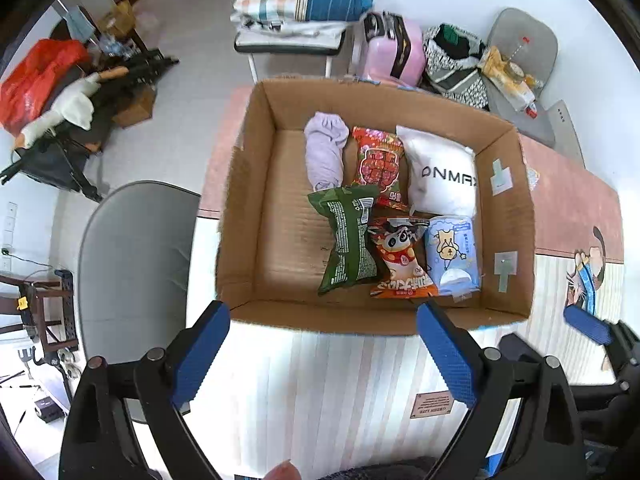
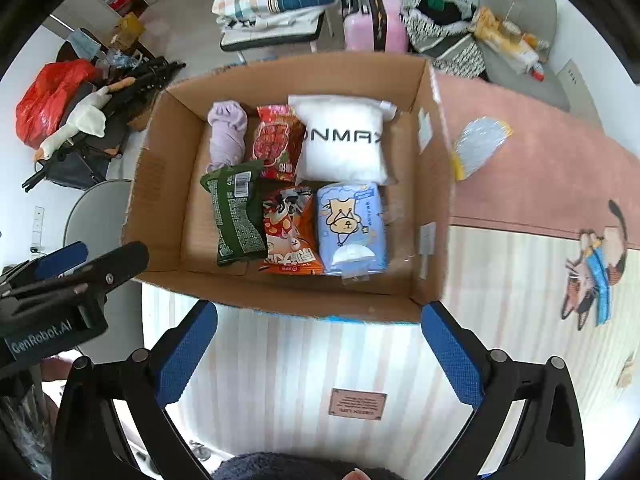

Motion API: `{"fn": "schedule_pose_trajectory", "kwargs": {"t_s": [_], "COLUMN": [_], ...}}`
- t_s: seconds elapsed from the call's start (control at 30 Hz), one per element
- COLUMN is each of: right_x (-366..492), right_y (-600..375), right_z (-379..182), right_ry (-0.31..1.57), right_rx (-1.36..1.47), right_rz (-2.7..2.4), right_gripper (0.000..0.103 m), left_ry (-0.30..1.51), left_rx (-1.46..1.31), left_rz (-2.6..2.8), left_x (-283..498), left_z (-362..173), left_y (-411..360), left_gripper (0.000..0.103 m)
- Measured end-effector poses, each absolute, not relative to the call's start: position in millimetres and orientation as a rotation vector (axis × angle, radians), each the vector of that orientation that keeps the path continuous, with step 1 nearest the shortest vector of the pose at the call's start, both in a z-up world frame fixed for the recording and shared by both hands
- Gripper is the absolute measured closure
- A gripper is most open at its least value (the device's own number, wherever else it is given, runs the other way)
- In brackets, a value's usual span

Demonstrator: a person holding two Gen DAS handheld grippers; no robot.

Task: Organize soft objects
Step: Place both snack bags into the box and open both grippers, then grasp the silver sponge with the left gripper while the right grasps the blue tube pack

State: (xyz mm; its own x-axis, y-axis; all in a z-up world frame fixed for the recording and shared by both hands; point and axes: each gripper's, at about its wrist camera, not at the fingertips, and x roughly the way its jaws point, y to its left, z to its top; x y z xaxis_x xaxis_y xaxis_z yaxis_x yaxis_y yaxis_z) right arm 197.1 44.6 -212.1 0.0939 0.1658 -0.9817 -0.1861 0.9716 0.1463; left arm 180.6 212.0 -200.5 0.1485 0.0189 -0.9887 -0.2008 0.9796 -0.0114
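Note:
An open cardboard box (image 1: 256, 208) (image 2: 160, 184) stands on the table. In it lie a rolled lilac cloth (image 1: 325, 152) (image 2: 227, 136), a red snack bag (image 1: 378, 164) (image 2: 277, 140), a white pouch (image 1: 442, 174) (image 2: 342, 140), a green snack bag (image 1: 348, 240) (image 2: 236, 216), an orange snack bag (image 1: 400, 260) (image 2: 290, 232) and a light blue tissue pack (image 1: 452, 256) (image 2: 352, 228). My left gripper (image 1: 324, 316) and right gripper (image 2: 320, 312) are both open and empty, just in front of the box's near wall. A blue and yellow packet (image 2: 480, 144) lies on the table right of the box.
The table has a pink and striped cloth (image 1: 340, 380) (image 2: 520, 184). A grey chair (image 1: 132, 272) stands at the left. Behind the box are a chair with pillows (image 1: 296, 0), a pink case (image 1: 394, 46), bags and another grey chair (image 1: 520, 52).

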Motion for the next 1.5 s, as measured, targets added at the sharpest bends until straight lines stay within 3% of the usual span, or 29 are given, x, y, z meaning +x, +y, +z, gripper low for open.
{"fn": "schedule_pose_trajectory", "kwargs": {"t_s": [0.33, 0.67, 1.03, 1.23, 1.5], "right_x": [161.4, 151.3, 182.8, 214.1, 261.3], "right_y": [30.6, 13.1, -86.7, -197.5, -334.8], "right_z": [-161.2, -149.2, -139.2, -157.9, -254.1], "right_ry": [1.322, 1.311, 1.279, 1.290, 1.459], "right_rx": [-0.026, 0.022, 0.237, 0.283, 0.220], "right_rz": [0.251, 0.290, 0.233, 0.012, -0.236], "right_gripper": [0.000, 0.000, 0.000, 0.000, 0.000], "left_ry": [1.286, 1.238, 1.208, 1.249, 1.482], "left_rx": [-0.126, -0.129, 0.087, 0.310, 0.456], "left_rz": [0.204, 0.231, 0.059, -0.088, -0.198], "left_x": [142.9, 133.1, 207.6, 291.4, 388.8], "left_z": [-153.8, -128.0, -110.4, -141.2, -259.1], "left_y": [202.8, 192.3, 96.6, 1.8, -102.2], "left_gripper": [0.003, 0.002, 0.002, 0.002, 0.002]}}
